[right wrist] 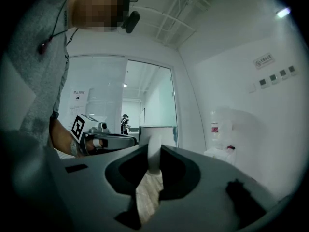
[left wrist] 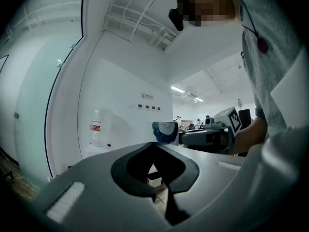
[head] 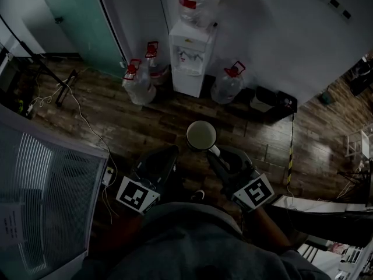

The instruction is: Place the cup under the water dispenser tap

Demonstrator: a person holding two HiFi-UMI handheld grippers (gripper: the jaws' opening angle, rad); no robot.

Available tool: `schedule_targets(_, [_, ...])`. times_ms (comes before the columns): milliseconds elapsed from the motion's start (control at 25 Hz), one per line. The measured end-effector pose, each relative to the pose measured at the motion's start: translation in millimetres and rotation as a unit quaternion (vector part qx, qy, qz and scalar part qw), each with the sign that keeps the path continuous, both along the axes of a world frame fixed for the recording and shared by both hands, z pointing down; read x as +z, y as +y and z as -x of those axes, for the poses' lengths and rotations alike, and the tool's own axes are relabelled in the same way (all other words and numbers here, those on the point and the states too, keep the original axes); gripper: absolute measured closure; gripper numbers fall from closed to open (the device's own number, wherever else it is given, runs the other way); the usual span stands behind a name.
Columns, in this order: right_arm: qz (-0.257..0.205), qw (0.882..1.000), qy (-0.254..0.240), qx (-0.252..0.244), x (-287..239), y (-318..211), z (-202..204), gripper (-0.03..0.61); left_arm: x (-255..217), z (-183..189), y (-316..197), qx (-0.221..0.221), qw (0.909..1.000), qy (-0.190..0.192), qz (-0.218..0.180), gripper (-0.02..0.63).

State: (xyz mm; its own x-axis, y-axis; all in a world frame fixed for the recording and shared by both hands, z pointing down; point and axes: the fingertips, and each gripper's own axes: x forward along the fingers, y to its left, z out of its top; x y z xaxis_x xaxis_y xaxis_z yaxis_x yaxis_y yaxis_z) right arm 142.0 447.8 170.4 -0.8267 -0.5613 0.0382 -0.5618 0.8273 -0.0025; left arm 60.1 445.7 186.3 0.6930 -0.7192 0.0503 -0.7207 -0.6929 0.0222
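A white cup (head: pixel 201 135) hangs above the wooden floor, mouth up, with my right gripper (head: pixel 213 152) shut on its handle. In the right gripper view the white handle (right wrist: pixel 153 154) sits pinched between the jaws, the cup body (right wrist: pixel 157 133) just beyond them. My left gripper (head: pixel 169 154) is beside it on the left, shut and holding nothing. From the left gripper view the cup (left wrist: pixel 165 132) shows to the right, ahead of my left gripper (left wrist: pixel 154 146). The white water dispenser (head: pixel 189 60), bottle (head: pixel 195 2) on top, stands against the far wall, well ahead of the cup.
Large water bottles with red caps stand on the floor either side of the dispenser (head: pixel 138 83) (head: pixel 228 83). Cables (head: pixel 64 92) trail across the floor at the left. A grey slatted panel (head: pixel 41 185) fills the near left. A yellow-black strip (head: pixel 289 150) runs down the floor at the right.
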Motion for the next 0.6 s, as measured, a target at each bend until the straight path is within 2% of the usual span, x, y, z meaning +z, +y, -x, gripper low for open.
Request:
schedule_targets(200, [-0.01,1.0,0.005,0.005,0,-29,12,0.514,-2,7,-30,0.014,0.9999,0.0,-0.002,0.606])
schedule_targets(360, [-0.006,1.0,0.012,0.005,1,-60,25,0.514,1,18,-61,0.019,0.9997,-0.003,0.015,0.606])
schedule_targets(480, [-0.004,1.0,0.011,0.008,1,-83,35,0.514,-1,29,-86,0.026,0.9996,0.01,0.001,0.606])
schedule_targets(600, [-0.012,1.0,0.019,0.016,1,-108,48,0.514,3,42,-112,0.033,0.9992,0.005,0.021,0.606])
